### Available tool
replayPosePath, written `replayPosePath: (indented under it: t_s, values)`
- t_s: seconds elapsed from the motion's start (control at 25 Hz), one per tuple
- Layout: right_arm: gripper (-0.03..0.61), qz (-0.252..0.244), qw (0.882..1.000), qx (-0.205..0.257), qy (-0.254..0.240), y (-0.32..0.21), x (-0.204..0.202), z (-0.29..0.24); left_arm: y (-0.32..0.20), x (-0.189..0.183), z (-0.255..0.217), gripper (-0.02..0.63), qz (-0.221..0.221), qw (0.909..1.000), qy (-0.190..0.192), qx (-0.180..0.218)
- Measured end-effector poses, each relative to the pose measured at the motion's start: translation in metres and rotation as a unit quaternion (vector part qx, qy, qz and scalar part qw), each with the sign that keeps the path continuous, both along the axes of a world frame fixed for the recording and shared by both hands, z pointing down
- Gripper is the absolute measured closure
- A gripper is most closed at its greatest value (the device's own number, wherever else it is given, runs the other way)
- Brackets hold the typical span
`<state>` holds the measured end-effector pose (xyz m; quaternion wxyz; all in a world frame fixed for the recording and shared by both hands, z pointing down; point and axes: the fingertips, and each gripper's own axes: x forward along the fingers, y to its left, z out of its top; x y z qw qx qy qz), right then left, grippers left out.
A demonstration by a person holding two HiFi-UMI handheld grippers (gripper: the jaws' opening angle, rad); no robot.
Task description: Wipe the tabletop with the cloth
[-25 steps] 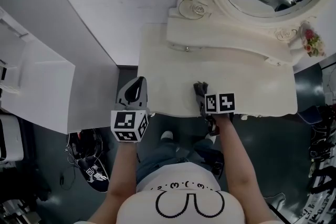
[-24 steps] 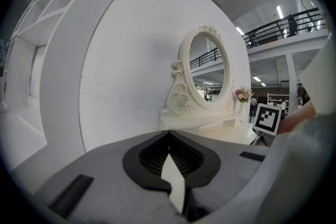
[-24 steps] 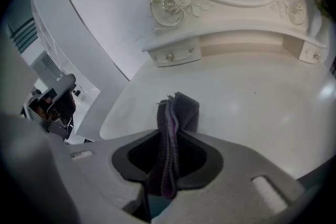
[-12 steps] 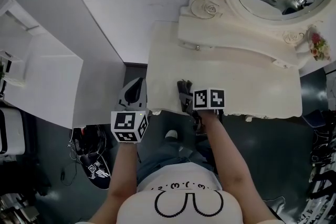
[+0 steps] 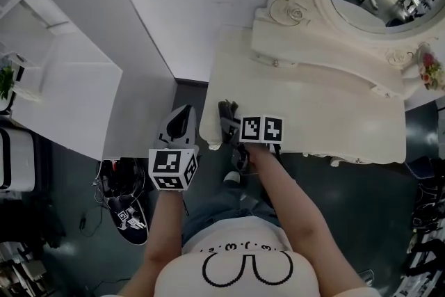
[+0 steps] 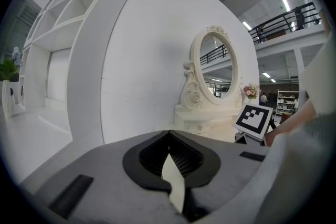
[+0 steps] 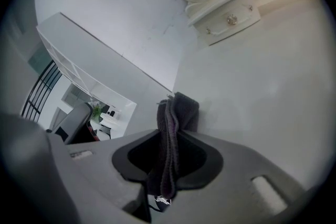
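a broad stretch of bare tabletop runs open to the right of the right gripper at its front-left corner — the mirror base walls off the back edge. to the left, a narrow floor gap — occupied by the left gripper — separates table from white counter.

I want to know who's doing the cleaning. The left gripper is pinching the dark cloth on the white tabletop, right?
Not quite: it's the right gripper, not the left, that is pinching the dark cloth on the white tabletop. The right gripper view shows the cloth clamped between its jaws. The left gripper has its jaws together with nothing in them.
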<state>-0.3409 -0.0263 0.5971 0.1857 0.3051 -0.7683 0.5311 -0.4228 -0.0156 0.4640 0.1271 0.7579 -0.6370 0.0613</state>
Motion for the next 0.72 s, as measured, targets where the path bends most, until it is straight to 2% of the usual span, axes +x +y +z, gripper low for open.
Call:
replayPosePath:
  t_s: [0.2, 0.36, 0.48, 0.6, 0.72]
  values:
    - [0.495, -0.022, 1.000, 0.012, -0.012, 0.006, -0.037, 0.000, 0.009, -0.012, 0.000, 0.615, -0.010, 0.9999, -0.010, -0.003]
    - [0.495, -0.063, 0.998, 0.018, -0.015, 0.022, -0.068, 0.000, 0.014, -0.021, -0.003, 0.615, -0.016, 0.9997, -0.019, -0.004]
    - [0.494, -0.102, 0.993, 0.037, -0.041, 0.034, -0.084, -0.007, 0.015, -0.024, -0.007, 0.615, -0.016, 0.9996, -0.024, -0.003]
    - [0.494, -0.116, 0.986, 0.076, -0.089, 0.030, -0.081, -0.025, 0.014, -0.024, -0.011, 0.615, -0.013, 0.9996, -0.026, 0.001]
    - [0.492, -0.086, 0.983, 0.099, -0.130, 0.010, -0.060, -0.050, 0.009, -0.020, -0.013, 0.615, -0.010, 0.9997, -0.021, 0.004]
